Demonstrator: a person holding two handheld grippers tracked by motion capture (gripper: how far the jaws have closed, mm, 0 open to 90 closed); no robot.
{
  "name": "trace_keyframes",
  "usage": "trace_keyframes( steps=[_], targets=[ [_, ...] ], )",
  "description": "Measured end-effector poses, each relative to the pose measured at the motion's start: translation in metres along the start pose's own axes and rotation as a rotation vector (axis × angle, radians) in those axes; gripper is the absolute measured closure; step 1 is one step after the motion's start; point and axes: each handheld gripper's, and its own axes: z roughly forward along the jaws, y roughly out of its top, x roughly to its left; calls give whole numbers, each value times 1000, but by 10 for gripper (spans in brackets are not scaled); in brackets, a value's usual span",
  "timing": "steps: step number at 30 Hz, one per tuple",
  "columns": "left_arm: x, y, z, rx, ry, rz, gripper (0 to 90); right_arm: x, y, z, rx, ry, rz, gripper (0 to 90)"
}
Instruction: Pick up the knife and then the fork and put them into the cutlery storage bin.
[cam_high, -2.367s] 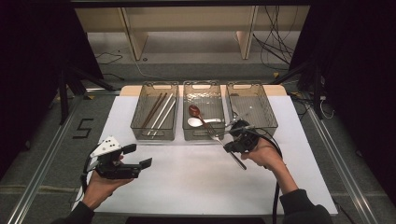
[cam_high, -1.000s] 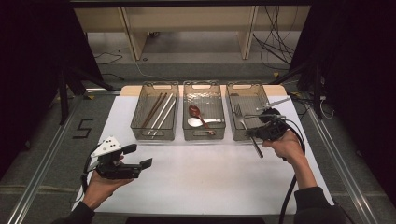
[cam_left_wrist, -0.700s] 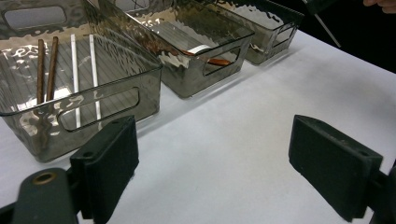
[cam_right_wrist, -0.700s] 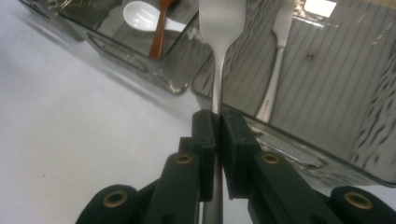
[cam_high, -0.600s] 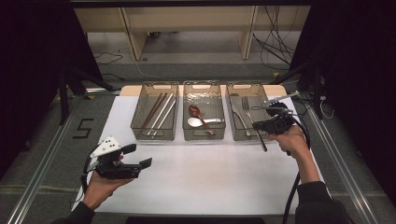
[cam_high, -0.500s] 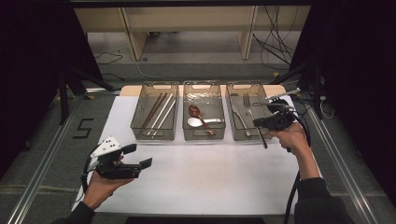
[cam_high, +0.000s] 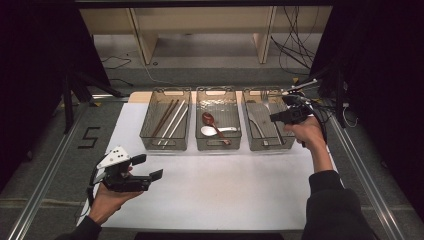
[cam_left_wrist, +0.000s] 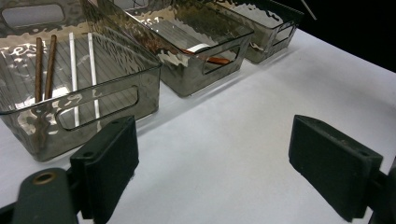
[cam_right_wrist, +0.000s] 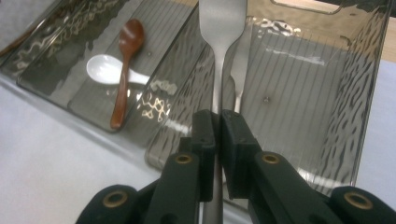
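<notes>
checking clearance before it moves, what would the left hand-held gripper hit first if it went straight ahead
Probably the front wall of the chopstick bin, the nearest thing ahead of the open left hand-held gripper; depth is hard to judge.

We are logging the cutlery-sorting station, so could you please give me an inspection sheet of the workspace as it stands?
Surface: white table sheet, bare in front.
Job's things: silver metal fork clamped over the right smoky clear plastic bin, which already holds cutlery.
Clutter: middle bin holds a brown wooden spoon across a white spoon; left bin holds brown and white chopsticks.
Grippers: right gripper shut on the fork; left gripper open, empty.
Cables: black cables on the floor beyond.
Surroundings: wooden shelving, dark sides.
</notes>
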Motion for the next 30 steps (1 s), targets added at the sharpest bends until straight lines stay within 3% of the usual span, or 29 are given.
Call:
trace_keyframes(
  steps=[15, 30],
  targets=[
    [0, 0, 0, -3, -1, 0, 153, -6, 27, 15, 35, -50, 38, 849],
    [0, 0, 0, -7, -2, -4, 153, -6, 37, 29, 45, -89, 50, 849]
  ],
)
